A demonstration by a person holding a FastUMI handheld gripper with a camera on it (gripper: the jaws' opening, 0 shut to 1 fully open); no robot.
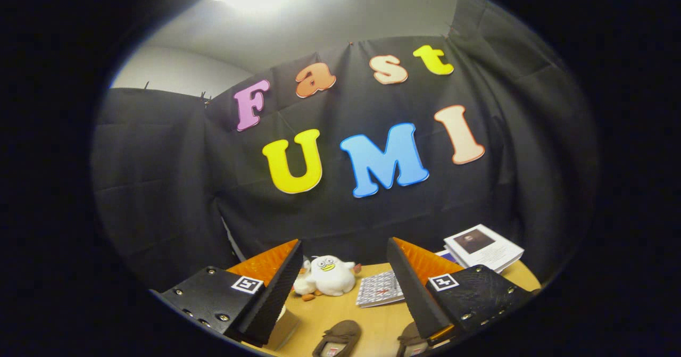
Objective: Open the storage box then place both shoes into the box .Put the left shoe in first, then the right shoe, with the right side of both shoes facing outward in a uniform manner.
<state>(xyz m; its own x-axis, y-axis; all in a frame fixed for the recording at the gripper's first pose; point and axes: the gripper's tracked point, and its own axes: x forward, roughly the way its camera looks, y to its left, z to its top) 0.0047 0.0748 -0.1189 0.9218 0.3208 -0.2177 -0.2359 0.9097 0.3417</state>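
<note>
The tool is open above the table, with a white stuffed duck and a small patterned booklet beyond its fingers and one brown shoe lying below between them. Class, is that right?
Not quite: the gripper view shows two brown shoes on the table, not one. The rest holds: the tool is open, with the white stuffed duck and small patterned booklet beyond its fingers.

**Staged recording booth, not a real home**

Black cloth (159, 187) hangs as backdrop on far and left sides, pinned at top, w/ plain pale wall (175, 72) and ceiling above it. Near side: small wooden table (372, 320) set w/ household props: plush duck toy (330, 274), patterned booklet (380, 289), stack of books (484, 248) far right, pair of brown shoes (338, 338) nearest. Looks like a test setup.
</note>
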